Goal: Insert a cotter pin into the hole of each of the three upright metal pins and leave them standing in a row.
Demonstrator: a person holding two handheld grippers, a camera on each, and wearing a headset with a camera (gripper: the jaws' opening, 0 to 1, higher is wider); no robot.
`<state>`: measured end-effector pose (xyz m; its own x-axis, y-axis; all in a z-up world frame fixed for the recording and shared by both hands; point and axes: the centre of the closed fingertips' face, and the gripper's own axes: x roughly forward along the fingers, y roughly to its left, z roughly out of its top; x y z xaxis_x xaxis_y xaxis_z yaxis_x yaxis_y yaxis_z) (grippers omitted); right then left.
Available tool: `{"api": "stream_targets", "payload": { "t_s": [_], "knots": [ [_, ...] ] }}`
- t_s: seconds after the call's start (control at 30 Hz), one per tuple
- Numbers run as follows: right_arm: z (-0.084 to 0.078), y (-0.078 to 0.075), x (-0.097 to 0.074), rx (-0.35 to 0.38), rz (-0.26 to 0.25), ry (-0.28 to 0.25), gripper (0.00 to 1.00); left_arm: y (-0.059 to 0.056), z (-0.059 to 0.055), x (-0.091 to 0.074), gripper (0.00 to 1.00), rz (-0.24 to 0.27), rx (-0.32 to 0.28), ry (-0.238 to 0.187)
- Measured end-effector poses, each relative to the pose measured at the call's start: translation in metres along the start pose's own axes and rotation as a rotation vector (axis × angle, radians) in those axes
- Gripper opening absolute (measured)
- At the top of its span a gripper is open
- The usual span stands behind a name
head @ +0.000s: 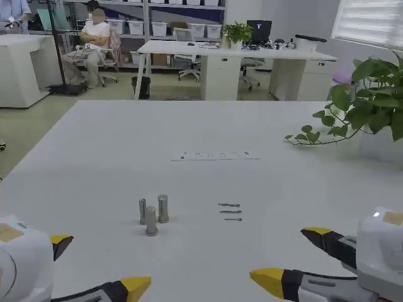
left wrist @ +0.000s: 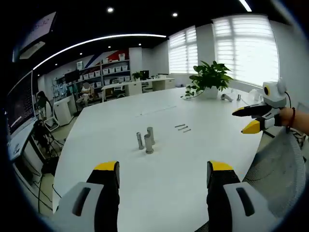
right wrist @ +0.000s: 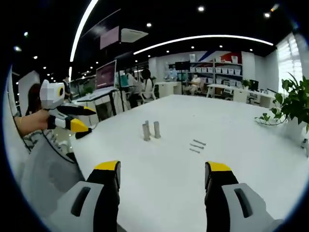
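Three grey, upright cylindrical metal pins (head: 152,215) stand in a tight triangle on the broad white table (head: 189,126), close enough that I cannot tell whether they touch. They form a cluster and not a row. Just beside the cluster, on its potted-plant side, three small thin metal cotter pins (head: 230,212) lie flat on the table, parallel to one another and apart from the upright pins. None of them sits in an upright pin.

The left yellow-tipped black claw (head: 99,264) hovers on the person's side of the cluster, off to the side away from the cotter pins, with its jaws spread wide and nothing between them. The right yellow-tipped black claw (head: 291,255) hovers on the person's side too, but off toward the cotter pins, also gaping wide and empty. Both are well apart from the cluster.

Beyond the cluster, farther from the person, a pale printed strip (head: 214,155) lies flat. A leafy green potted plant (head: 368,107) stands well away, past the cotter pins.
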<state>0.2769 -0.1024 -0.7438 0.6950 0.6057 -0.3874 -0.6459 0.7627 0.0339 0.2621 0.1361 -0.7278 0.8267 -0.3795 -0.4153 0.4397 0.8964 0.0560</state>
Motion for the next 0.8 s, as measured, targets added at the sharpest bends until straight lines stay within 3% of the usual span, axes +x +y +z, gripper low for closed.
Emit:
{"api": "stream_targets", "payload": {
  "t_s": [0.8],
  "knots": [
    [-0.004, -0.0009, -0.0047, 0.012, -0.017, 0.004, 0.76, 0.0001, 0.0019, 0.0, 0.66, -0.007, 0.015, -0.001]
  ]
}}
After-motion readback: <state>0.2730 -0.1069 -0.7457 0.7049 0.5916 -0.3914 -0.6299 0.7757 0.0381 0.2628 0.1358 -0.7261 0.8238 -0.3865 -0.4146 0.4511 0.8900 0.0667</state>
